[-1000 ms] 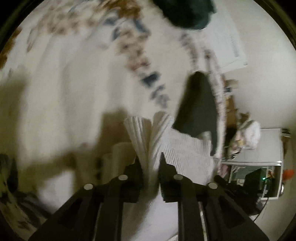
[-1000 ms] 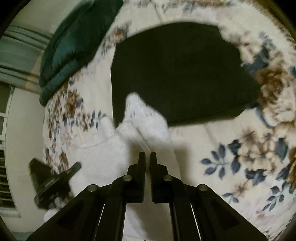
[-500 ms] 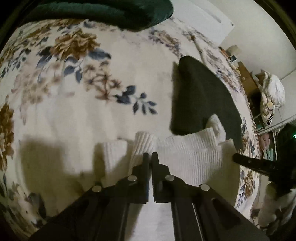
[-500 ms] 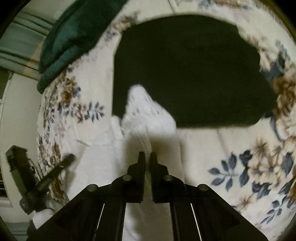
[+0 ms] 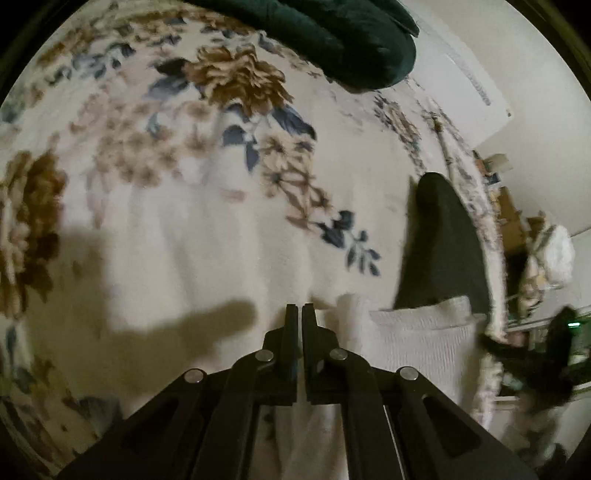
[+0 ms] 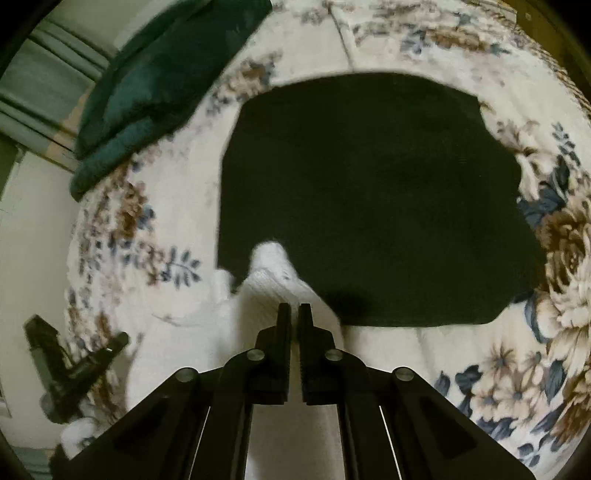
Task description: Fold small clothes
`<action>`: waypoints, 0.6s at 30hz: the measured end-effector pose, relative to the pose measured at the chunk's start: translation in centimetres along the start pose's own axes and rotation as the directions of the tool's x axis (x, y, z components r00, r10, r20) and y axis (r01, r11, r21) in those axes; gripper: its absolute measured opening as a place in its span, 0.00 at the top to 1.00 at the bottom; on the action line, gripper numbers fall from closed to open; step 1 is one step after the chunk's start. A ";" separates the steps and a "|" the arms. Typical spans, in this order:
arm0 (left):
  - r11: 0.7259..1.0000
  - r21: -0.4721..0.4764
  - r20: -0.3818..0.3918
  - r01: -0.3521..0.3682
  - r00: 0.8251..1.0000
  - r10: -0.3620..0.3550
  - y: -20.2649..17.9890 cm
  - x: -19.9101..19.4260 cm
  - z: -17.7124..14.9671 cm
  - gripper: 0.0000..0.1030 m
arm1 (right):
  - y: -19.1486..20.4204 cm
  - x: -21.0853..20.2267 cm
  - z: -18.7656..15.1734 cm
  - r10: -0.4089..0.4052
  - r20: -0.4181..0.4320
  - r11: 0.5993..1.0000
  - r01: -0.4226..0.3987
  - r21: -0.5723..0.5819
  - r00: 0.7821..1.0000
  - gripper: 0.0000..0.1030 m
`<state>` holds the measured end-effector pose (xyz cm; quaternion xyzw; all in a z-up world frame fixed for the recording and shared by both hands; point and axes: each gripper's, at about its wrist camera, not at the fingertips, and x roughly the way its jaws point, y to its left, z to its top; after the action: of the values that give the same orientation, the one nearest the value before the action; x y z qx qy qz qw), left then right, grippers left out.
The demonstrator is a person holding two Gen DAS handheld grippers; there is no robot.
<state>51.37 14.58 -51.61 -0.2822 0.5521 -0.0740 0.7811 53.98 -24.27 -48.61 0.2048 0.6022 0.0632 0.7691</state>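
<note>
A white ribbed sock [image 5: 417,343] lies on the flowered bedspread [image 5: 184,240], its far end overlapping a flat black cloth [image 6: 369,203]. My left gripper [image 5: 299,314] is shut, its tips over the bedspread just left of the sock's edge, and I see no cloth between them. White fabric runs under its fingers. My right gripper [image 6: 291,312] is shut on the white sock [image 6: 266,280], whose ribbed cloth rises into the jaws. Each gripper shows blurred in the other's view: the right gripper [image 5: 517,350] and the left gripper [image 6: 92,358].
A dark green blanket [image 5: 332,33] is bunched at the far edge of the bed, also seen as the green blanket [image 6: 155,74]. The black cloth [image 5: 439,251] reaches the bed's right edge. Beyond that edge stand a white bundle [image 5: 550,258] and room clutter.
The left jaws, apart around the sock's cuff a second ago, have shut, and that gripper has slid left off the cuff. The right gripper stayed shut and carried the sock further over the black cloth.
</note>
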 end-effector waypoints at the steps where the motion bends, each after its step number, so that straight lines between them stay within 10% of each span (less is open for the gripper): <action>1: 1.000 -0.014 -0.014 0.027 1.000 -0.027 -0.1 -0.1 0.0 0.98 | -0.1 0.9 0.1 0.004 -0.037 1.000 -0.004 -0.003 0.999 0.96; 6: 0.995 -0.006 -0.063 0.095 0.994 -0.095 -2.1 -0.3 -1.2 0.51 | -0.9 2.0 -0.7 0.054 -0.112 0.998 -0.051 0.034 0.992 0.82; 10: 0.995 0.067 -0.104 0.076 0.992 -0.069 -4.0 1.9 -2.5 0.63 | -1.5 1.8 -1.5 0.132 -0.131 0.989 -0.122 0.081 0.983 0.58; 11: 0.994 0.087 -0.096 0.071 0.993 -0.062 -4.4 2.0 -2.6 0.97 | -1.7 1.9 -1.7 0.140 -0.140 0.988 -0.129 0.091 0.980 0.58; 12: 0.991 0.122 -0.084 0.054 0.996 -0.043 -4.9 1.9 -2.8 0.97 | -1.7 2.0 -1.8 0.145 -0.149 0.987 -0.132 0.095 0.978 0.58; 14: 0.982 0.183 -0.003 0.039 0.999 -0.039 -6.0 0.1 -3.0 0.97 | -1.4 2.1 -2.0 0.138 -0.154 0.989 -0.127 0.080 0.978 0.68; 15: 0.981 0.192 0.023 0.026 0.999 -0.031 -6.1 -0.5 -3.0 0.97 | -1.0 1.9 -2.1 0.126 -0.146 0.991 -0.119 0.059 0.981 0.91; 18: 0.989 0.149 0.078 0.016 0.997 -0.027 -4.9 -2.3 -2.3 0.97 | 0.0 0.6 -1.9 0.109 -0.084 0.994 -0.108 0.010 0.991 0.95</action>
<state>49.37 10.72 -47.69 -0.2322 0.5103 -0.1118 0.8205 52.33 -23.61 -49.54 0.2364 0.6222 0.1121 0.7378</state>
